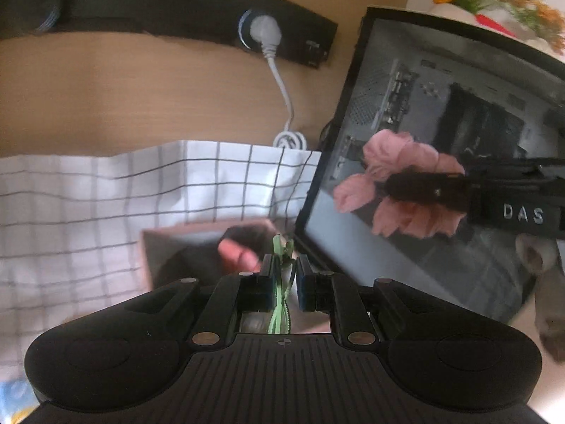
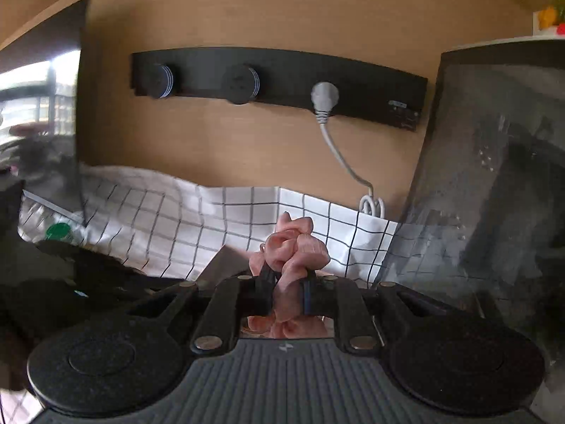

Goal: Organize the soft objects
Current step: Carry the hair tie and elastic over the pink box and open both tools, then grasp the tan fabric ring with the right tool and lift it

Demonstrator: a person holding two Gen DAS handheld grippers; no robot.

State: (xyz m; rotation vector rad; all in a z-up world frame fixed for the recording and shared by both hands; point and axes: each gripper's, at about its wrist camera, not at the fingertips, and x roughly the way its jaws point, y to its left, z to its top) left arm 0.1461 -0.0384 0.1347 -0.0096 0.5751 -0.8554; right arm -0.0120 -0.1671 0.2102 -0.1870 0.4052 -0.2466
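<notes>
Left wrist view showed the left tool [image 1: 285,275] at lower centre, its jaws drawn close on a thin green ribbon-like band [image 1: 280,312] that ran down between them toward the camera. Just beyond the tips lay a pinkish open box [image 1: 176,247] with dark and pink soft items blurred inside, resting on a white checked cloth [image 1: 106,190] spread over the desk. At right of the frame the right tool [image 1: 392,185] reached in from the edge, clenched on a pink scrunchie [image 1: 399,155], in front of a dark glass-sided computer case [image 1: 459,106]. Right wrist view showed that same right tool [image 2: 285,282] at lower centre, jaws pinching the pink scrunchie [image 2: 293,247], which bunched above the tips and also hung below them. Behind it the checked cloth [image 2: 229,219] ran across mid-frame, and a black socket strip [image 2: 282,74] with a white plug [image 2: 324,97] sat on the wooden wall at upper centre
</notes>
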